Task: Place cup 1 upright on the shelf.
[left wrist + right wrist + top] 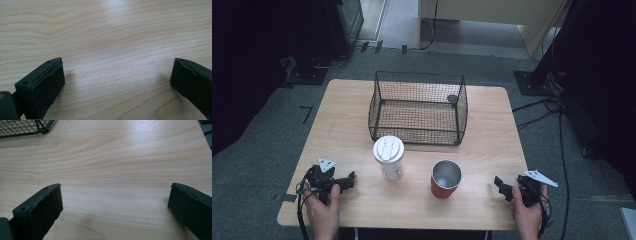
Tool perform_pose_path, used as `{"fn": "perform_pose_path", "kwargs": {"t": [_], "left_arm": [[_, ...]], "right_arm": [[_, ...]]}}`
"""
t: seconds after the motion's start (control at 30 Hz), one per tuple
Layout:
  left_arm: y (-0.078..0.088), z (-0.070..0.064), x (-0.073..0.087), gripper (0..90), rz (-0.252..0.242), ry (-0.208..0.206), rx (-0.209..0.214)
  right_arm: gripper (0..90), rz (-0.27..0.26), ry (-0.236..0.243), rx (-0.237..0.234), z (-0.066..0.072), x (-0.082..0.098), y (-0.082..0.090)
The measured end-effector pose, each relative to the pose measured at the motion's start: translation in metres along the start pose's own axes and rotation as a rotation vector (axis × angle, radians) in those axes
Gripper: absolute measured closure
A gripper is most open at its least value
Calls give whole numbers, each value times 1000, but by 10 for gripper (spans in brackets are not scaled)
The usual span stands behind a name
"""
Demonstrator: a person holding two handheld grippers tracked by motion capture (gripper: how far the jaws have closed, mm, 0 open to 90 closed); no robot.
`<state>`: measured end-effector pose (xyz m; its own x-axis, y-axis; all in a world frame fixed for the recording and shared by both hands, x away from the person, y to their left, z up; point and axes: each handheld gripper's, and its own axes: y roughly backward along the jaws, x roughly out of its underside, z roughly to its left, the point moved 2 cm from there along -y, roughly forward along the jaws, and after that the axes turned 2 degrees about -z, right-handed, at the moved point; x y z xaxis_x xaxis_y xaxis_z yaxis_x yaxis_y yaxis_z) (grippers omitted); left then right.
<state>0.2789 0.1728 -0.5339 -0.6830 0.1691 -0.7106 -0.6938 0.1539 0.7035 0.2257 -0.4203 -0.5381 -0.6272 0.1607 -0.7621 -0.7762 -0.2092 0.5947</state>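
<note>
With both the left gripper (346, 181) and right gripper (501, 186) resting jaws apart and empty, the red cup (445, 179) standing between them, near the lidded tumbler (388, 157), appears rigid, light and slippery; grip its sidewall.

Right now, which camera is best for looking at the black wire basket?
The high view: the whole wire basket stands at the table's far middle, behind both cups. The right gripper view catches just one corner of it; the left gripper view looks at bare wood.
</note>
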Motion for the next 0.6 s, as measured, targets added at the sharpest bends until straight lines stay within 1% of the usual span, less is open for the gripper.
{"fn": "perform_pose_path", "kwargs": {"t": [0.13, 0.17, 0.33, 0.47, 0.5, 0.6], "left_arm": [[0, 0, 0, 0, 0, 0, 0], [0, 0, 0, 0, 0, 0, 0], [0, 0, 0, 0, 0, 0, 0], [0, 0, 0, 0, 0, 0, 0], [0, 0, 0, 0, 0, 0, 0], [0, 0, 0, 0, 0, 0, 0]], "right_arm": [[0, 26, 36, 77, 6, 3, 3], [0, 21, 50, 83, 8, 3, 4], [0, -9, 74, 53, 19, 0, 13], [0, -21, 82, 32, 27, -2, 18], [0, -21, 82, 32, 27, -2, 18], [0, -34, 108, 1, 37, -5, 23]]}}
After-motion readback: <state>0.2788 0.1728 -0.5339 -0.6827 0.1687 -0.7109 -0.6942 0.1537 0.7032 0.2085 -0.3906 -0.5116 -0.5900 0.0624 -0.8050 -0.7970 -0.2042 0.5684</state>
